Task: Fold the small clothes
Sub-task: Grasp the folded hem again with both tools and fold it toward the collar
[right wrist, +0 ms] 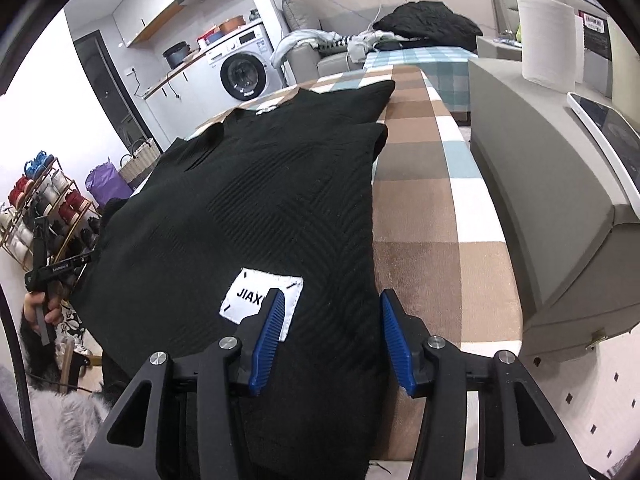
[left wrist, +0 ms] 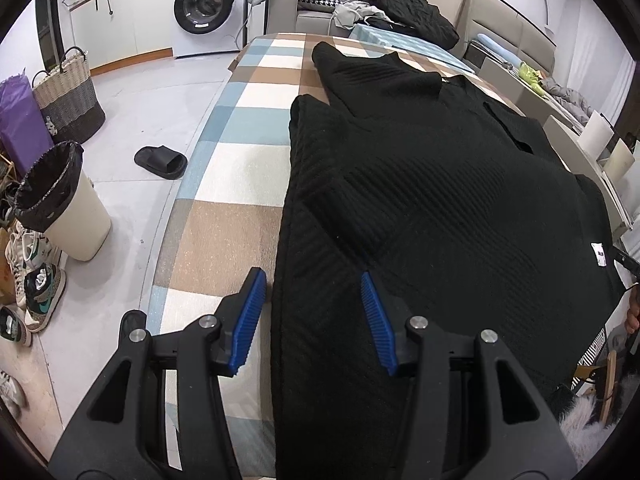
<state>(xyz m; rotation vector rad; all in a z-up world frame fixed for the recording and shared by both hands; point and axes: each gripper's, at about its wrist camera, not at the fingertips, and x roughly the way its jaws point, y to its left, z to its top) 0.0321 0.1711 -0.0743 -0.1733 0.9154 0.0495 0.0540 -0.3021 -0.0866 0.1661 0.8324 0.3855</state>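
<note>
Black sweater [left wrist: 420, 200]: flat on checked tabletop [left wrist: 224, 236]
Left claw [left wrist: 313, 322]: open, straddling hem edge
Right claw [right wrist: 331, 342]: open, same
Right view only: white label [right wrist: 256, 300]
Room: washing machine [left wrist: 204, 4], bin [left wrist: 64, 204]

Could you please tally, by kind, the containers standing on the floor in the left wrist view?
Woven two-tone laundry basket: 1
Cream waste bin with black liner: 1
Purple bag: 1
Total: 3
</note>
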